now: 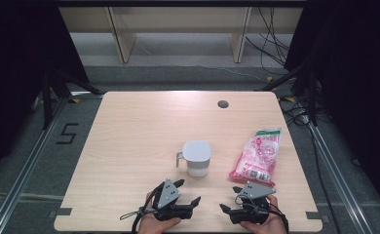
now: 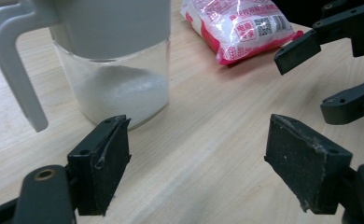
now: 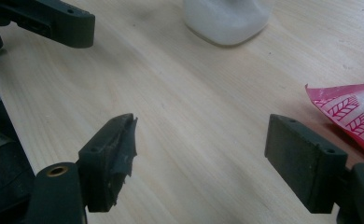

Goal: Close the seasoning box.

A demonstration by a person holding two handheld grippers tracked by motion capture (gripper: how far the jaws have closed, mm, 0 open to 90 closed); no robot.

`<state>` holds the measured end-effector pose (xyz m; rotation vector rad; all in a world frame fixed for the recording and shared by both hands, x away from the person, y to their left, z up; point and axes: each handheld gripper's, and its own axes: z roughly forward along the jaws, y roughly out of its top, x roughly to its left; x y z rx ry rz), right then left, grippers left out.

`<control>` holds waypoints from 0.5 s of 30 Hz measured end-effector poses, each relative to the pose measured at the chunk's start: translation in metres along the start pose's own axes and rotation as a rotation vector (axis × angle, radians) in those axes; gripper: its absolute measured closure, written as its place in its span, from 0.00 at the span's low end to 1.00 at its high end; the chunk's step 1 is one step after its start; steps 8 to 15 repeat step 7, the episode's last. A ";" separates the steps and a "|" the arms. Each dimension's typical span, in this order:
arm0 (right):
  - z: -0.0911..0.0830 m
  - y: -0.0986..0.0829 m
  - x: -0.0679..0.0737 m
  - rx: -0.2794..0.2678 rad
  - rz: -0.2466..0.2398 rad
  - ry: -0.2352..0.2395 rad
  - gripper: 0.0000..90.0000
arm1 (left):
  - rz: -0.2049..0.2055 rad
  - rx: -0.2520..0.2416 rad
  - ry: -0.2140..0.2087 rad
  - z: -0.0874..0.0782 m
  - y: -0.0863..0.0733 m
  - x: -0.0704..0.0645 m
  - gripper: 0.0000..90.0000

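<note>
Jar: a clear jar (image 1: 197,158) with a grey lid and side handle stands upright near the middle of the table (image 1: 129,136), a little toward the near edge; white powder fills its bottom
Bag: a pink-and-white bag (image 1: 256,156) lies flat close to the right edge, well apart from the jar
Left gripper: left gripper (image 1: 187,192) sits at the near edge, just in front of the jar, jaws spread wide with nothing between them; in the left gripper view the jar (image 2: 117,60) stands just beyond its left jaw
Right gripper: right gripper (image 1: 231,199) rests at the near edge, just below the bag, released and empty; the bag corner (image 3: 353,112) lies beside its right jaw
</note>
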<state>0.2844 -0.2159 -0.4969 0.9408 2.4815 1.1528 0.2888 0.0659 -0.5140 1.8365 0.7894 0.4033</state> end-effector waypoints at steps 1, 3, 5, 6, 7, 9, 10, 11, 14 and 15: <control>0.000 0.000 0.000 0.000 0.000 0.000 0.28 | 0.000 0.000 0.000 0.000 0.000 0.000 0.23; 0.000 0.000 0.001 -0.004 0.010 -0.009 0.28 | -0.004 -0.007 0.004 0.000 -0.001 0.002 0.23; 0.000 0.000 0.000 -0.002 0.001 -0.018 0.28 | -0.006 -0.003 0.012 -0.002 -0.001 0.004 0.23; 0.000 0.001 0.000 -0.003 0.002 -0.017 0.28 | -0.009 -0.006 0.009 -0.002 -0.001 0.006 0.23; 0.002 0.000 0.000 -0.010 -0.012 -0.022 0.28 | -0.010 -0.002 0.012 -0.003 -0.001 0.007 0.23; 0.002 0.000 0.000 -0.010 -0.012 -0.022 0.28 | -0.010 -0.002 0.012 -0.003 -0.001 0.007 0.23; 0.002 0.000 0.000 -0.010 -0.012 -0.022 0.28 | -0.010 -0.002 0.012 -0.003 -0.001 0.007 0.23; 0.002 0.000 0.000 -0.010 -0.012 -0.022 0.28 | -0.010 -0.002 0.012 -0.003 -0.001 0.007 0.23; 0.002 0.000 0.000 -0.010 -0.012 -0.022 0.28 | -0.010 -0.002 0.012 -0.003 -0.001 0.007 0.23; 0.002 0.000 0.000 -0.010 -0.012 -0.022 0.28 | -0.010 -0.002 0.012 -0.003 -0.001 0.007 0.23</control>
